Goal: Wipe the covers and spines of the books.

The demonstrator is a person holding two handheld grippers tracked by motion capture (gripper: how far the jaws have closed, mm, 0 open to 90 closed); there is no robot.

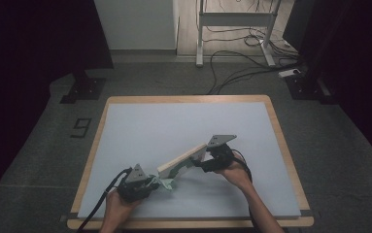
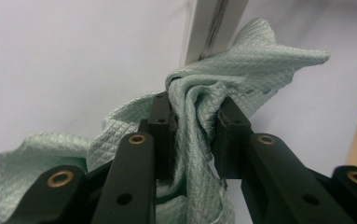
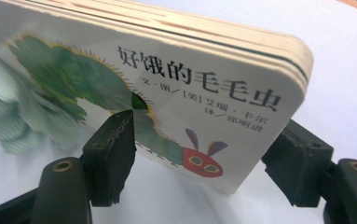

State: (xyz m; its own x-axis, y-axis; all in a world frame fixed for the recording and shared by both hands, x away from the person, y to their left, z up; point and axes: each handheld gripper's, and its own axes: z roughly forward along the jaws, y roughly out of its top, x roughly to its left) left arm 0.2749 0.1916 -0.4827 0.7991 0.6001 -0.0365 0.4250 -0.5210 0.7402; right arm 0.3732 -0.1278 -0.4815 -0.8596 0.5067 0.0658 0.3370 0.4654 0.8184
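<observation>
**Ana:** Pale green cloth bunched in the left gripper, near the front edge of the table in the high view. Its far end meets the lower end of the board book. I'd judge the wiping is under way, not finished.

**Ben:** And the book?

**Ana:** Held off the table at a slant by the right gripper, low end toward the cloth, high end toward the right hand. That forearm comes in from the bottom right with the wrist bent inward. The left hand sits low and close to the front edge, aiming its gripper at the book.

**Ben:** Left gripper view?

**Ana:** Its jaws are squeezed nearly together on a twisted fold of the quilted cloth, the rest spilling out on both sides. The book's edge rises just behind the bunch, touching or almost touching it; I can't tell which.

**Ben:** Right gripper view?

**Ana:** That pair of jaws stands fairly wide, clamped across the book, one pad on the caterpillar cover and the other behind its far edge. The cloth is a green blur at the cover's far end. How much of the cover has been wiped I can't say; most of it looks still to do.
</observation>
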